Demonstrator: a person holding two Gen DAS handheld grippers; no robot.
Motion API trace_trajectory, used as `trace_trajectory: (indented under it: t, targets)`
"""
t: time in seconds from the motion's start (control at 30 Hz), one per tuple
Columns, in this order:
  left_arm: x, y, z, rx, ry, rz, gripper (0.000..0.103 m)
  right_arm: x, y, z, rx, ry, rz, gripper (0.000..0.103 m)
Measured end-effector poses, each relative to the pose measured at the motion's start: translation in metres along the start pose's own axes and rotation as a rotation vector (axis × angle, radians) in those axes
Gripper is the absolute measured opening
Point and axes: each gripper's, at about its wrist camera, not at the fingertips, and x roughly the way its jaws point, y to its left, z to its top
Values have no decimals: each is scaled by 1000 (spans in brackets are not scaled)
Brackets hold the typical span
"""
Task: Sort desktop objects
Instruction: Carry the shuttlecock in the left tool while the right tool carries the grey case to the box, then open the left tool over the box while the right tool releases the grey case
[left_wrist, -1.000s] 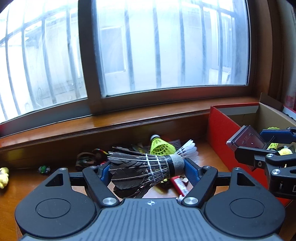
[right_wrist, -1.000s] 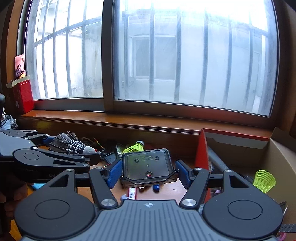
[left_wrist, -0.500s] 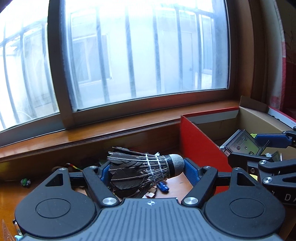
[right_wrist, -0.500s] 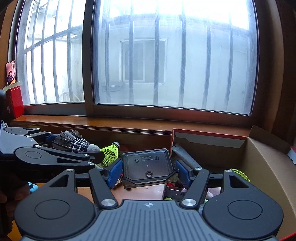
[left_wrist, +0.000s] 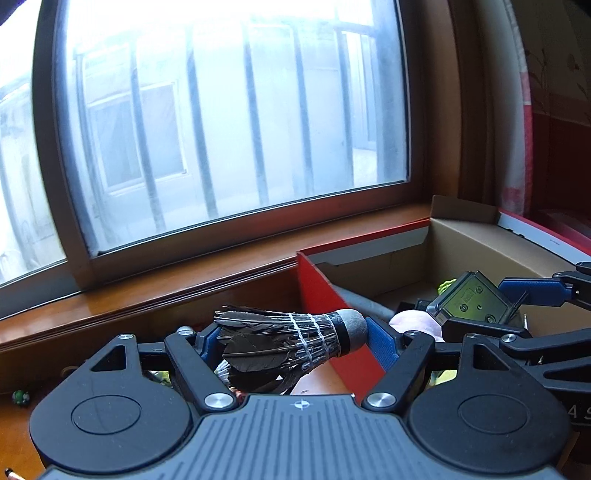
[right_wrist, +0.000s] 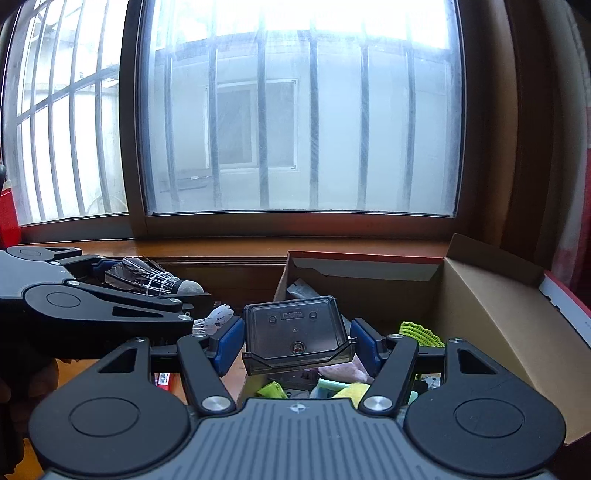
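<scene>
My left gripper is shut on a black-feathered shuttlecock, held sideways with its grey cork to the right, at the left wall of a red cardboard box. It also shows in the right wrist view. My right gripper has its blue pads a little wider than a dark plastic case, which sits tilted between them over the box; the case also shows in the left wrist view.
The box holds a yellow-green shuttlecock, pink cloth, a grey tube and other small items. A white shuttlecock and a red pack lie on the wooden desk. A window sill runs behind.
Both grippers have moved right toward the box with their objects. The right gripper's pads now stand slightly apart from the case, now over the box's interior.
</scene>
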Motion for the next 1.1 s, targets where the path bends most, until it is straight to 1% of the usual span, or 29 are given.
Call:
trace_trajectory:
  t: [0.53, 0.9, 1.03, 1.1]
  targets:
    - [28, -48, 22, 73, -17, -89, 76, -7, -54, -10, 75, 7, -103, 66]
    - [41, -71, 27, 99, -10, -140, 76, -8, -80, -16, 105, 20, -165, 66]
    - [44, -74, 28, 92, -6, -149, 81, -6, -88, -17, 118, 25, -179, 66]
    - [44, -74, 29, 88, -3, -147, 81, -7, -89, -18, 119, 26, -186, 67]
